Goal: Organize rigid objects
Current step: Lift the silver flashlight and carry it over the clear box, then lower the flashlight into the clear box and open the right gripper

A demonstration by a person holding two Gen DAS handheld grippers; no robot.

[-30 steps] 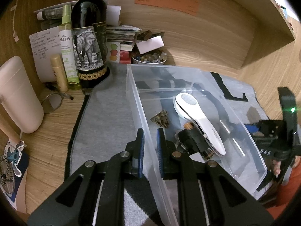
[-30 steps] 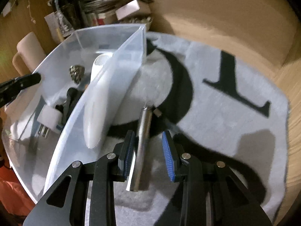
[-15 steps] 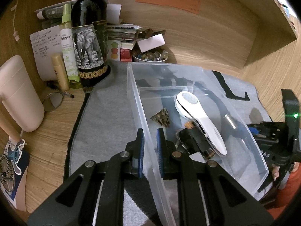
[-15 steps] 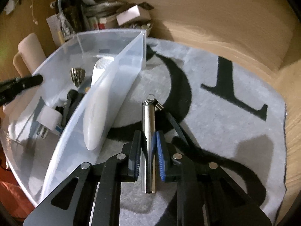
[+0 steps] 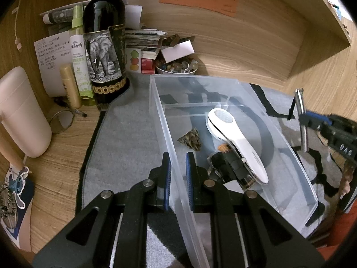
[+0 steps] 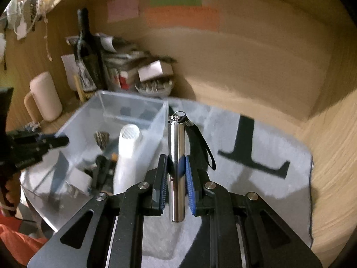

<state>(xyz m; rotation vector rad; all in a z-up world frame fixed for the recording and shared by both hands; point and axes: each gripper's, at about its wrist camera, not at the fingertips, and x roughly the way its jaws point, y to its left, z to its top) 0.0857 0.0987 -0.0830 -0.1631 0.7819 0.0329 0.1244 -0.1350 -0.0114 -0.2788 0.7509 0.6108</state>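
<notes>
Wood desk (image 5: 67,138) in wooden nook, grey mat (image 6: 256,138) on top with black letters. Back-left corner pretty crammed: bottle (image 5: 103,44), spray (image 5: 80,55), mug (image 5: 20,111), papers, bowl of bits (image 5: 177,67). Clear bin (image 5: 296,156) sits on mat; white handheld thing (image 5: 236,147), cone and dark bits inside. Left gripper (image 5: 177,163) nearly closed, pinching bin's near-left wall. Right gripper (image 6: 176,165) clamped on steel tube (image 6: 176,156), held off mat just right of bin, strap dangling. Mat right of bin bare up to desk edge.
</notes>
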